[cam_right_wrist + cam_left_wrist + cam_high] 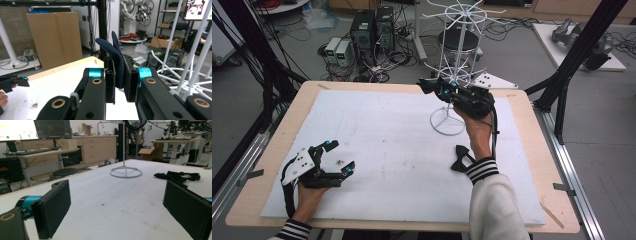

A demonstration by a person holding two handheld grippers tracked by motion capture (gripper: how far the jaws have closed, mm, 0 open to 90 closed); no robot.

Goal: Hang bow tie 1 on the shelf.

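While the left gripper (337, 157) gapes over the white mat (387, 145), right gripper (119, 85) jaws clamp a navy bow tie (113, 57) near the rack (457, 65)

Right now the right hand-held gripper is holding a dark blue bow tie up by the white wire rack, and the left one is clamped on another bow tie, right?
Not quite. The left hand-held gripper is open and empty, as the left gripper view shows. The right hand-held gripper does hold the dark blue bow tie by the white wire rack.

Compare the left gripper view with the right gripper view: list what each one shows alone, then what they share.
Left gripper view: wide-open black jaws, and a black bow tie lying on the white mat past the rack's ring base.

Right gripper view: the right gripper clamped on a dark navy bow tie, beside the rack's white arms.

Both: the white wire rack and the mat.
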